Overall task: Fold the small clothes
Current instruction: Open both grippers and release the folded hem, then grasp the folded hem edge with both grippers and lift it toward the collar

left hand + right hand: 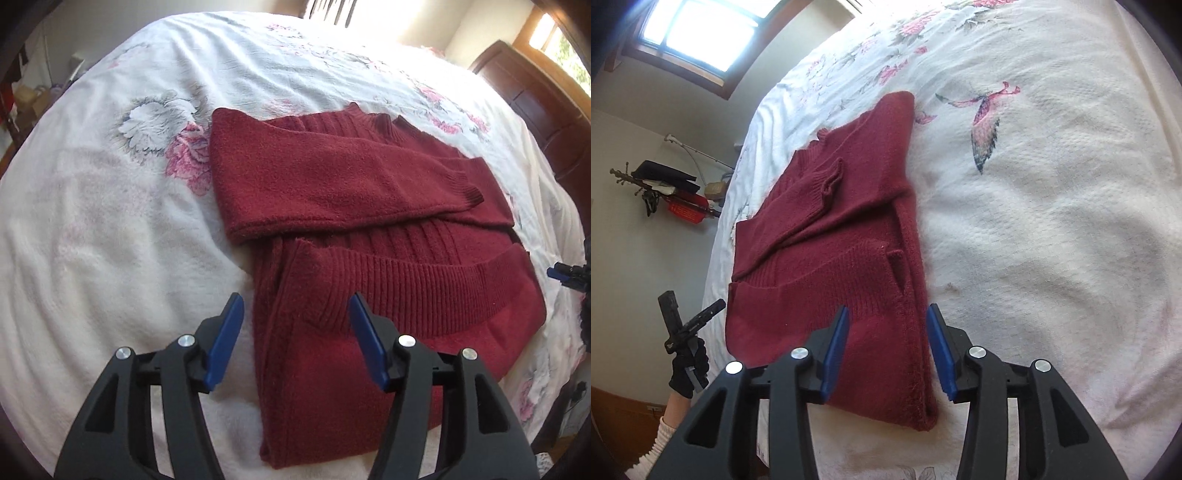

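A dark red knit sweater (369, 229) lies flat on the bed, both sleeves crossed over its chest and a ribbed band folded across its lower half. My left gripper (295, 306) hovers open over the near left edge of the sweater, holding nothing. In the right wrist view the sweater (831, 240) stretches away from me. My right gripper (888, 314) is open above its near right edge, with the fabric's border between the blue pads (836, 343) but not pinched. The left gripper (694, 301) shows at the bed's left side in a black-gloved hand (689, 369).
A white bedspread (110, 240) with pink and grey flowers and a butterfly print (986, 122) covers the bed. A dark wooden headboard (535, 110) stands at the far right. Beyond the bed's left edge are a wall rack (672, 192) and a window (701, 33).
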Demonstrator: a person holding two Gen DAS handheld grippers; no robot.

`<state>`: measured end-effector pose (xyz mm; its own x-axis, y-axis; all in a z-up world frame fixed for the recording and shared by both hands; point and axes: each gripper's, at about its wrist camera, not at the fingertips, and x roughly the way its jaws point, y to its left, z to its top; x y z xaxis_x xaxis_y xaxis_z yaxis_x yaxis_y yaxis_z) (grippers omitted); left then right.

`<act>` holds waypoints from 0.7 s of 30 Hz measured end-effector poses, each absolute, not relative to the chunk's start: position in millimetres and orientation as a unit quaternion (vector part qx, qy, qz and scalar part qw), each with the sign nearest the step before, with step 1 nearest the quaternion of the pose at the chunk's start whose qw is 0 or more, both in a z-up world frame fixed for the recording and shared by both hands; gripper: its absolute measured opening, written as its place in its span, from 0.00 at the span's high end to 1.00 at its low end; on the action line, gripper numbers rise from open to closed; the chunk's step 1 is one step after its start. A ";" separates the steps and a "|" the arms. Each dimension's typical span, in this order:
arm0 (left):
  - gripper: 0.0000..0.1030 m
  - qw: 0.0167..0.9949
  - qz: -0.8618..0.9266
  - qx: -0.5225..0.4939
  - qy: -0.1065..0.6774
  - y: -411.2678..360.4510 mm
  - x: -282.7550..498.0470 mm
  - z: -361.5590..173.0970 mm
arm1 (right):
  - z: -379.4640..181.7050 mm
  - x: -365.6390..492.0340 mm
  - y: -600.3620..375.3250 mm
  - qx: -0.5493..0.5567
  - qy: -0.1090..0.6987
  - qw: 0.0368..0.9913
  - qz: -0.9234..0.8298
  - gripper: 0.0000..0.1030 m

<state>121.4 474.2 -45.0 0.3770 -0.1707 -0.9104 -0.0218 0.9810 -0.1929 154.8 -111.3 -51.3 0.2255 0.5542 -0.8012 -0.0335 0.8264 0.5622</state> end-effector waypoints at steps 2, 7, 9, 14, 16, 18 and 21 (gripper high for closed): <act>0.42 0.823 -0.050 -0.073 0.561 467.5 130.6 -50.8 | -52.6 155.0 -102.6 0.201 0.593 0.754 0.199 0.57; 0.68 0.817 -0.050 -0.057 0.572 459.0 141.8 -58.4 | -57.9 157.6 -84.5 0.167 0.598 0.756 0.207 0.57; 0.81 0.818 -0.058 -0.057 0.570 457.0 141.1 -56.7 | -58.7 159.6 -80.2 0.160 0.598 0.757 0.208 0.57; 0.93 0.829 -0.063 -0.042 0.554 450.5 131.2 -45.5 | -54.7 165.3 -70.7 0.144 0.592 0.763 0.215 0.56; 0.93 0.830 -0.066 -0.049 0.552 452.3 128.8 -44.0 | -51.4 167.9 -65.7 0.130 0.589 0.767 0.219 0.51; 0.92 0.824 -0.070 -0.057 0.560 453.9 129.2 -48.5 | -49.1 171.2 -58.6 0.108 0.587 0.770 0.226 0.43; 0.84 0.818 -0.063 -0.046 0.571 450.6 132.3 -59.1 | -51.7 179.1 -47.0 0.074 0.592 0.769 0.232 0.43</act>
